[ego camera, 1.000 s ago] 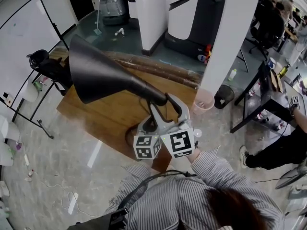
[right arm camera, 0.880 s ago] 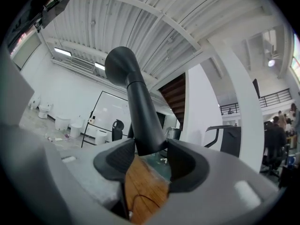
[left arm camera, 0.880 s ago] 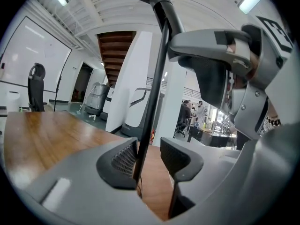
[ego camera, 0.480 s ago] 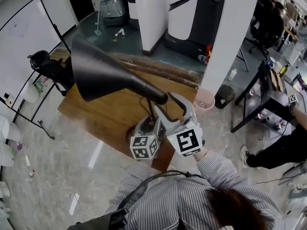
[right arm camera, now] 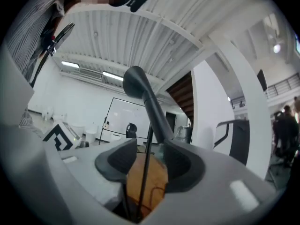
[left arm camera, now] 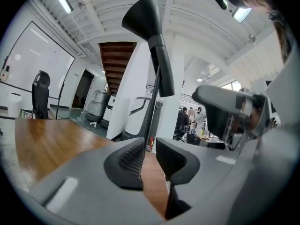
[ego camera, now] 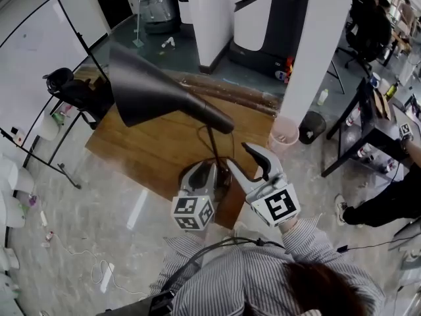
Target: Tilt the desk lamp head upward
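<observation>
An open-plan office. A whiteboard (ego camera: pixel 36 58) and an office chair (ego camera: pixel 62 84) stand left. People (ego camera: pixel 373 20) work at desks (ego camera: pixel 371 114) on the right.

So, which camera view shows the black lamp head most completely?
The head view: there the whole lamp head shows as a wide cone, from above. Both gripper views look up along the thin stem, so the lamp head appears small and foreshortened.

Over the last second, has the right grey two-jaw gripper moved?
Yes. The right gripper drew down-right off the black conical lamp head, toward the wooden table's near edge; jaws closing, only the thin stem between, untouched.
</observation>
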`<state>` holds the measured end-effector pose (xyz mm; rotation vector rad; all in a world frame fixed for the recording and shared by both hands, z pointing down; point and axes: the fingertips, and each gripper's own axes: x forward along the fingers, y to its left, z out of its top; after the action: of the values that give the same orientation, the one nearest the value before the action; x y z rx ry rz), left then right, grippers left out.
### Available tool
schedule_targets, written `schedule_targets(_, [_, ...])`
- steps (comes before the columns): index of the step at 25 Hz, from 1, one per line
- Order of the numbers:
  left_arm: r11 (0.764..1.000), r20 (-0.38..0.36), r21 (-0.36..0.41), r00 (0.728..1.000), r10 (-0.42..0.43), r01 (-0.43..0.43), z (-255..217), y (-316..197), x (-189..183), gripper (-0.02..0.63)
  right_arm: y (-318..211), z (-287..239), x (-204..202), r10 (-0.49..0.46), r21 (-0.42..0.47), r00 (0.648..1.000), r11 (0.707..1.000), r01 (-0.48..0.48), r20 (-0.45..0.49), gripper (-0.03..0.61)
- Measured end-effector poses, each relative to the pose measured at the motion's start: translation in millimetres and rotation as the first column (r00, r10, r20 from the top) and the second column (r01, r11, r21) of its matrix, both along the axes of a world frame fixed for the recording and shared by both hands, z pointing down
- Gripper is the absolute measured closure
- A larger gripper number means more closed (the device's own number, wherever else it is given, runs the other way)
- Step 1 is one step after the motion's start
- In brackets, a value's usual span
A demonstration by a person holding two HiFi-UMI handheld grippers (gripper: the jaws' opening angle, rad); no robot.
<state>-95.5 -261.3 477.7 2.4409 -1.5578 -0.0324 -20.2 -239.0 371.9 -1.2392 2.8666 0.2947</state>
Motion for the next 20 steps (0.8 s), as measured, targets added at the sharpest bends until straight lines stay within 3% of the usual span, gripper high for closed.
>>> schedule_targets(3, [1.0,0.019,0.027,1.0,-0.002,0.002,-13,16,-1,0.6,10,37,-5,-0.049,-0.118,0.999,0.992,0.049,0.006,0.487])
schedule_targets(8, [0.999,0.031,0.035,1.0,0.004,-0.005,-22,34,3,0.607,20,66,-15,-0.09,-0.225,0.996,0.97,0.092,0.019,0.569])
schedule_targets(14, [1.0,0.033,0.018,0.999,0.005,-0.006,-16,41,11,0.609,20,93,-18,-0.124,-0.308,0.992,0.943,0.123,0.016,0.575])
schedule_targets(20, [1.0,0.024,0.011,1.0,0.004,-0.004,-14,44,22,0.609,19,91,-13,-0.129,-0.297,0.992,0.946,0.127,0.015,0.577])
